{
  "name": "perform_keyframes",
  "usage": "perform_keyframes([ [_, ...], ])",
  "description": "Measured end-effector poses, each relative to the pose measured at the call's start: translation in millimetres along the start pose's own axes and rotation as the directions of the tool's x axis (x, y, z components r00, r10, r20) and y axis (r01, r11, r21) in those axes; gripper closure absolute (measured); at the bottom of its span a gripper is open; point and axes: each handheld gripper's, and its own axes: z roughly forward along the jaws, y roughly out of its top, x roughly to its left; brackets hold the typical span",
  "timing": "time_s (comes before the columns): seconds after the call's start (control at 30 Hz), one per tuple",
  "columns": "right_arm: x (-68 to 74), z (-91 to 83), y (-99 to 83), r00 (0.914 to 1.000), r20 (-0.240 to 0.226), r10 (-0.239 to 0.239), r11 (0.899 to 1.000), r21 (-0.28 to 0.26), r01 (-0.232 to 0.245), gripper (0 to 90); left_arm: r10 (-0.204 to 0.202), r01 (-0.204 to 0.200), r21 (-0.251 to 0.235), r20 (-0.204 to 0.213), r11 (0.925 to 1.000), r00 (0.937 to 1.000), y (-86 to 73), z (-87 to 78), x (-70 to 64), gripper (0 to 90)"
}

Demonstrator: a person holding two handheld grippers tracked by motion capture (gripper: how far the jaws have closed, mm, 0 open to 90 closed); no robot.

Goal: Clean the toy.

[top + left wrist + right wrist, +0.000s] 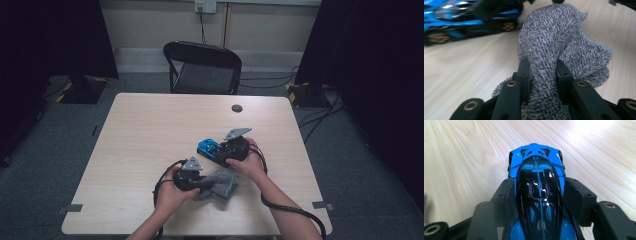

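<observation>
A blue and black toy car (209, 148) sits near the middle of the wooden table (150, 125). My right gripper (227, 150) is shut on it, its two black jaws pressing the car's (537, 192) sides around the dark cabin. A grey knitted cloth (222, 185) lies bunched at the table's front. My left gripper (202, 184) is shut on a fold of this cloth (549, 50), which bulges up between the jaws. In the left gripper view the car (469, 20) stands just behind the cloth, with the other gripper's jaw over it.
A black folding chair (202, 67) stands behind the table's far edge. A small dark round cap (237, 108) is set into the tabletop at the back right. Cables trail from both grippers toward the front edge. Dark curtains hang at both sides.
</observation>
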Motion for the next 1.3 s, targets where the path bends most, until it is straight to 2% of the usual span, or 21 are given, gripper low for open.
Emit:
perform_keyframes([
  [0.07,0.0,0.0,-0.1,1.0000,0.000,0.000,1.000,0.000,0.000,43.4,0.009,-0.009,0.005,0.002,0.9999,1.0000,1.4,3.8,-1.1,71.1],
  [0.13,0.0,0.0,0.0,1.0000,0.000,0.000,1.000,-0.001,0.000,43.4,-0.003,0.003,0.013,0.002,0.9999,1.0000,5.0,14.5,-0.7,71.1],
  [0.23,-0.3,0.1,-0.1,1.0000,-0.002,0.000,1.000,-0.002,0.000,43.4,-0.009,0.009,0.012,-0.006,0.9999,0.9999,7.3,19.0,3.3,71.0],
  [0.27,-0.3,0.0,-0.3,1.0000,-0.003,0.000,1.000,-0.003,0.000,43.4,-0.023,0.023,0.003,-0.022,0.9997,0.9995,8.9,22.1,8.5,71.0],
  [0.43,-0.5,0.0,-0.4,1.0000,-0.004,-0.001,1.000,-0.003,0.001,43.4,-0.037,0.037,0.000,-0.080,0.9993,0.9961,12.4,20.4,22.3,70.9],
  [0.47,-0.6,0.0,-0.4,1.0000,-0.004,-0.002,1.000,-0.003,0.002,43.4,-0.037,0.037,0.000,-0.080,0.9993,0.9961,12.4,20.4,22.3,70.9],
  [0.53,-0.5,0.1,-0.4,1.0000,-0.005,-0.001,1.000,-0.004,0.001,43.4,-0.044,0.045,0.001,-0.111,0.9990,0.9928,11.8,16.3,29.5,70.9],
  [0.73,-0.5,0.2,-0.5,1.0000,-0.004,-0.001,1.000,-0.006,0.001,43.4,-0.070,0.070,-0.010,-0.144,0.9975,0.9870,8.9,9.6,40.5,70.9],
  [0.9,0.0,0.1,-0.3,1.0000,-0.001,-0.005,1.000,-0.004,0.005,43.4,-0.109,0.106,-0.028,-0.184,0.9940,0.9768,4.6,0.3,54.3,70.9],
  [0.97,0.0,0.1,-0.3,1.0000,-0.002,-0.005,1.000,-0.003,0.005,43.4,-0.104,0.102,-0.023,-0.194,0.9945,0.9754,4.0,-1.6,56.9,70.9],
  [1.03,-0.1,0.2,-0.3,1.0000,-0.002,-0.005,1.000,-0.004,0.005,43.5,-0.118,0.114,-0.031,-0.215,0.9930,0.9695,2.6,-5.4,62.3,70.9],
  [1.17,-0.1,0.1,-0.2,1.0000,-0.002,-0.006,1.000,-0.003,0.006,43.4,-0.119,0.115,-0.028,-0.243,0.9929,0.9629,1.1,-11.0,70.4,70.9],
  [1.23,0.0,0.1,-0.2,1.0000,-0.001,-0.006,1.000,-0.003,0.006,43.4,-0.129,0.126,-0.026,-0.241,0.9917,0.9620,0.6,-12.7,72.3,70.9],
  [1.3,0.0,0.1,-0.1,1.0000,-0.001,-0.006,1.000,-0.002,0.006,43.4,-0.154,0.146,-0.048,-0.263,0.9881,0.9524,-1.5,-16.1,78.4,70.9],
])
